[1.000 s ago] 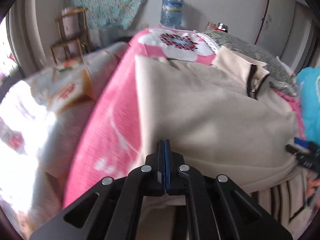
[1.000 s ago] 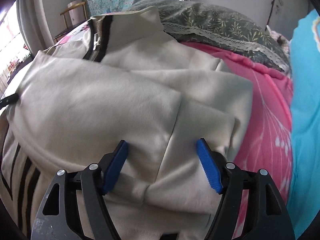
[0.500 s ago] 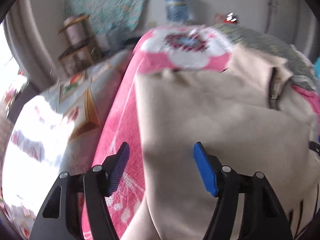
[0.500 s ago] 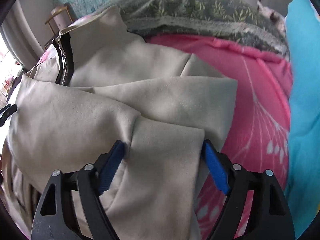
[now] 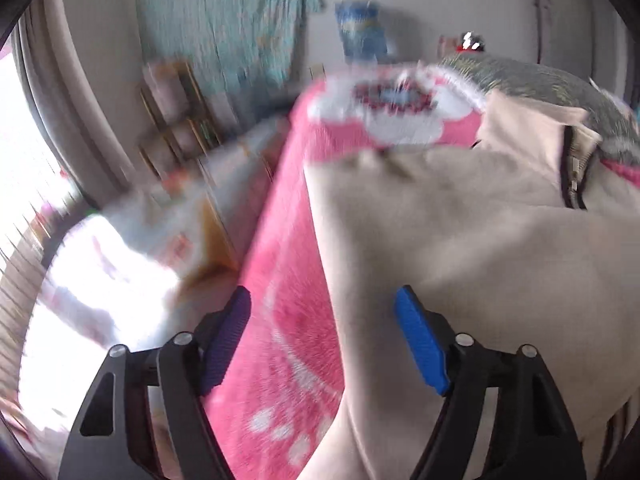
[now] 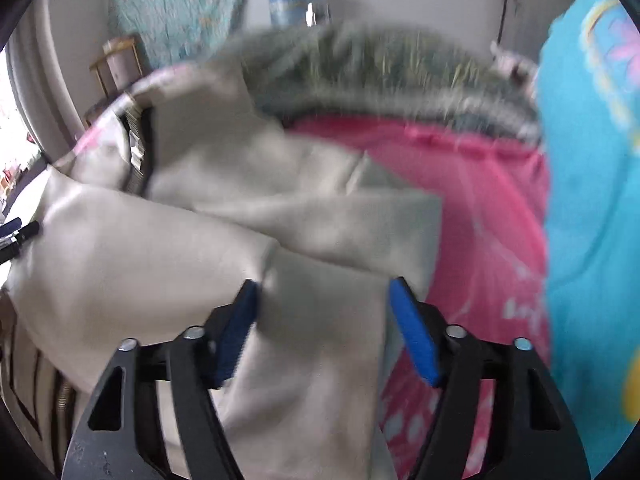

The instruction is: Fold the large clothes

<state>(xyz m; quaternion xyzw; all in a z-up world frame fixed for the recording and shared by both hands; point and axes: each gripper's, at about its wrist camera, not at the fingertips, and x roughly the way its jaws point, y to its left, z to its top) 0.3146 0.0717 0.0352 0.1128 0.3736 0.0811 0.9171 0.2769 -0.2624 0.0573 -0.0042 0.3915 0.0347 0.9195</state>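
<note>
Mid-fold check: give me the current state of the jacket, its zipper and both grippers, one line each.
Beige jacket: lying on the pink blanket, sleeves folded in across the body, not yet folded up.
Zipper: open at the collar; lower part hidden.
Left gripper: jaws opening, straddling the jacket's edge, pads gripping nothing.
Right gripper: jaws closing around the folded sleeve, pads not yet pressing on it.

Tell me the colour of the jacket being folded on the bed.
Beige jacket, with a black-edged zipper at the collar; clearest in the left wrist view.
</note>
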